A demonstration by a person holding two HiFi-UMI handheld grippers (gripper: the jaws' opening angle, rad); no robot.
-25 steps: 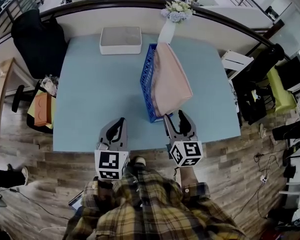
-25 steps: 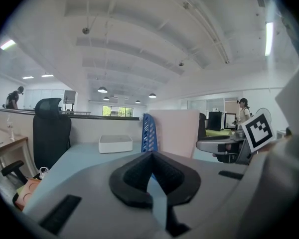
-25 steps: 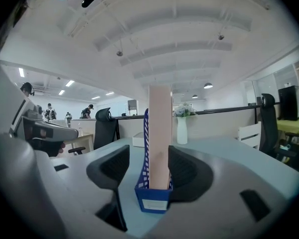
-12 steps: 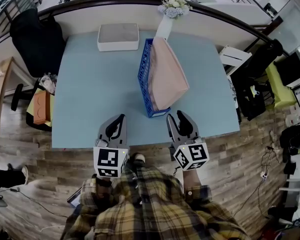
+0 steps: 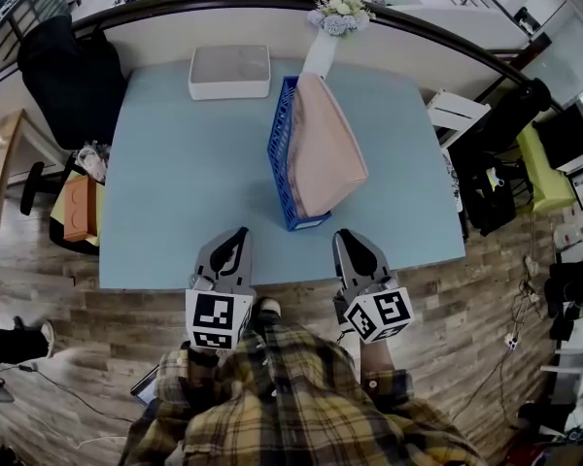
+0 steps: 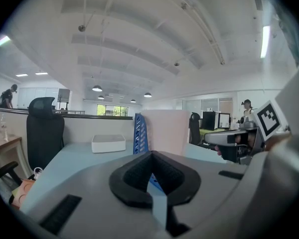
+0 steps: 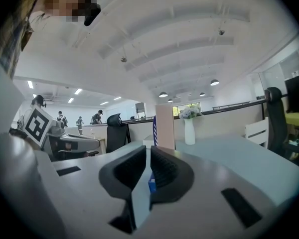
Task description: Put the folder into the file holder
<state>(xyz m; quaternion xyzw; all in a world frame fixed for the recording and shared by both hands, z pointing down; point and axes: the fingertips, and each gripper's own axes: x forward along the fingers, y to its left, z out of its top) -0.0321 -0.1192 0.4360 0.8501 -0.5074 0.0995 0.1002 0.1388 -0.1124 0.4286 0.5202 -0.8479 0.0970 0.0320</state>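
A pink folder (image 5: 323, 149) stands leaning to the right inside the blue mesh file holder (image 5: 280, 153) in the middle of the light blue table (image 5: 175, 192). Both grippers hover at the table's near edge, apart from the holder. My left gripper (image 5: 235, 236) is shut and empty, and its view shows the holder (image 6: 139, 133) and the folder (image 6: 163, 131) ahead. My right gripper (image 5: 352, 238) is closing with nothing between its jaws; only a thin slit shows between them. The right gripper view has the folder (image 7: 165, 126) straight ahead.
A white box (image 5: 230, 71) lies at the table's far edge, with a white vase of flowers (image 5: 325, 47) beside it behind the holder. A black chair (image 5: 73, 76) stands off the far left corner. A wooden floor lies under the grippers.
The right gripper's jaws went from wide apart to nearly together. It drew back from the folder's near end toward the person. The left gripper shifted back slightly.
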